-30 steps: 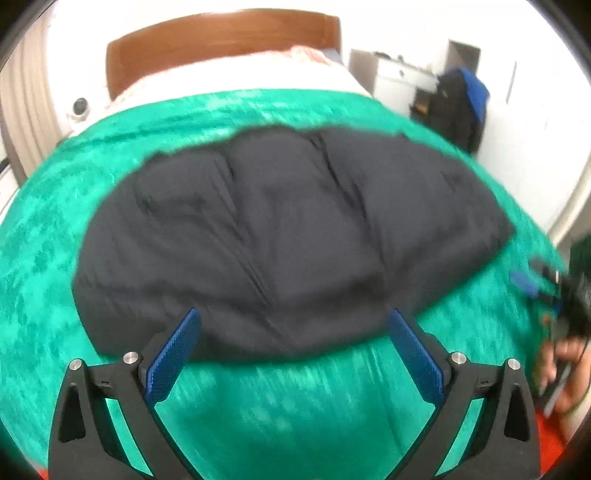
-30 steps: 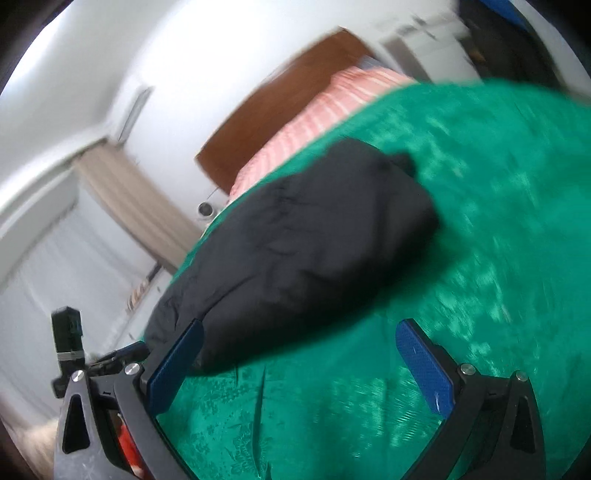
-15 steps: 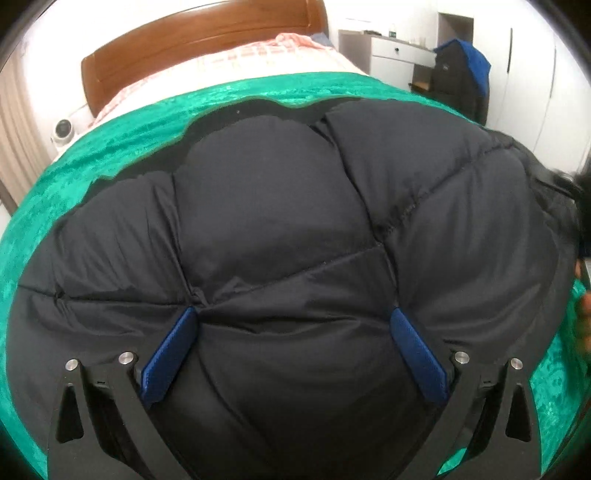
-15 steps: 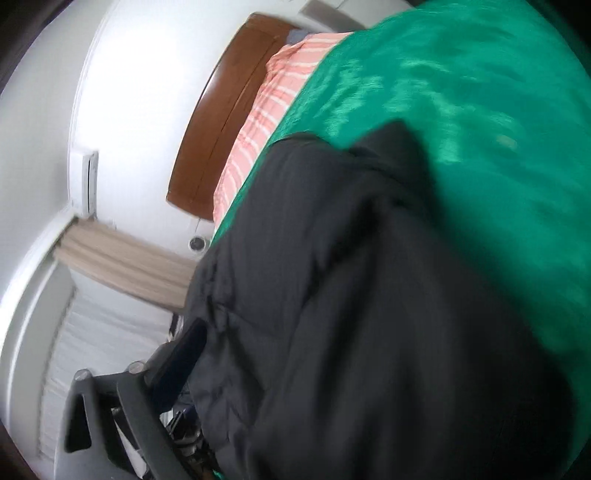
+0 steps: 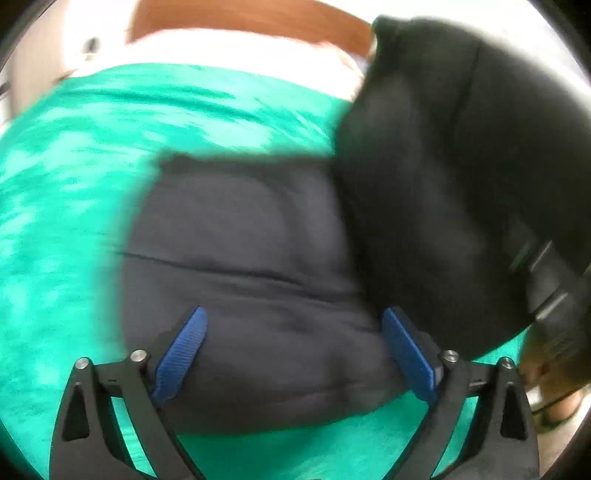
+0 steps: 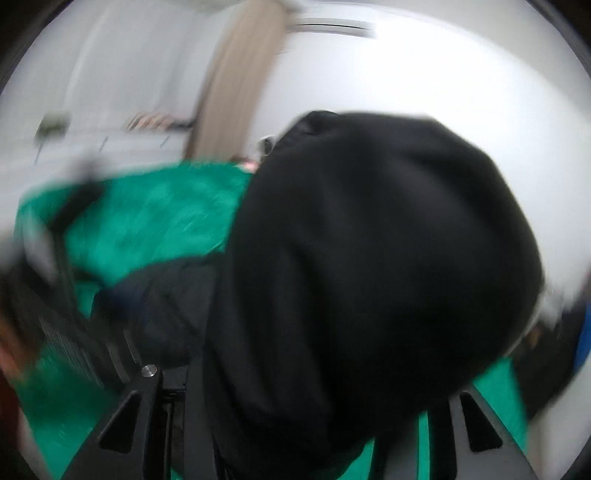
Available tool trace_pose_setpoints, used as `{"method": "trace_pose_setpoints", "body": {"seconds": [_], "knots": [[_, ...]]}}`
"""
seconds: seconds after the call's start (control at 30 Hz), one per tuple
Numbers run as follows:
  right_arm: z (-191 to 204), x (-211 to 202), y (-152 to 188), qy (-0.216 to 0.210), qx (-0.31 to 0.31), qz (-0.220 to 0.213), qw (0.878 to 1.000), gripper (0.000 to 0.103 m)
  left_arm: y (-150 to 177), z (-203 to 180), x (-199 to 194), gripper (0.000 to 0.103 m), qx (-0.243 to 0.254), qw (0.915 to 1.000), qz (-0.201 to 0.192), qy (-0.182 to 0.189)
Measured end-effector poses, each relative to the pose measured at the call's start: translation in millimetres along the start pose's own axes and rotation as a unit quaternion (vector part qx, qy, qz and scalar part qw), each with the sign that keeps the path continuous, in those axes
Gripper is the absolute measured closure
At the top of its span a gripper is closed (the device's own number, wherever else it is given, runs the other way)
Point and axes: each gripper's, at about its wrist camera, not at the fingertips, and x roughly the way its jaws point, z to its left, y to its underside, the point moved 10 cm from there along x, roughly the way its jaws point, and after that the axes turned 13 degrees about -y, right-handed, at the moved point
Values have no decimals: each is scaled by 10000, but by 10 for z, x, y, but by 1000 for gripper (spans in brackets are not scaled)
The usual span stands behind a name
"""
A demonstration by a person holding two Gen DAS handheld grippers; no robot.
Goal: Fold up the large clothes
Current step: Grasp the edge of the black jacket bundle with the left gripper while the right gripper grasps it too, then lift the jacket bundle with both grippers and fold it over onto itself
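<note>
Jaws of the left gripper (image 5: 293, 354) stand wide but are closing a little, blue pads (image 5: 181, 354) splayed to either side. Dark quilted jacket (image 5: 251, 280) lies between and ahead of them on the green bedspread (image 5: 66, 192); whether the pads press into the padding I cannot tell, and they do not pinch it. Flat part of the jacket runs crosswise to these jaws, its stitched seams going from pad to pad, long axis roughly side to side.

Right gripper (image 6: 295, 424) jaws are closing, with a thick fold of the jacket (image 6: 369, 258) bunched between them. Fingertips are buried in the cloth, so actual clamping cannot be confirmed. This fold rises up and away from the jaws, filling most of the right wrist view. From the left gripper's side the same raised fold (image 5: 461, 184) stands beyond the right pad, leaning over the flat part. Wooden headboard (image 5: 240, 20) shows far ahead of the left jaws. Heavy blur throughout.
</note>
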Motion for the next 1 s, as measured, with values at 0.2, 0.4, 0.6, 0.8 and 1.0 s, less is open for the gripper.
{"method": "trace_pose_setpoints", "body": {"seconds": [0.2,0.4,0.6,0.8,1.0], "knots": [[1256,868,160,-281,-1769,932,9794,57,-65,1344,-443,6,-1207,9909,-375,-462],[1377,886,156,-75,-2050,1021,9734,48,192,1491,-407,6,-1403,9892,-340,-255],[1273,387,53,-660,-1225,541,9888,28,370,1390,-346,5,-1764,9832,-465,115],[1027,-327,-102,-2111,815,-372,9734,21,516,1617,-447,5,-2410,9679,-708,99],[27,-213,-678,-1938,2015,-982,9551,17,777,1872,-262,5,-2551,9635,-720,-369]]}}
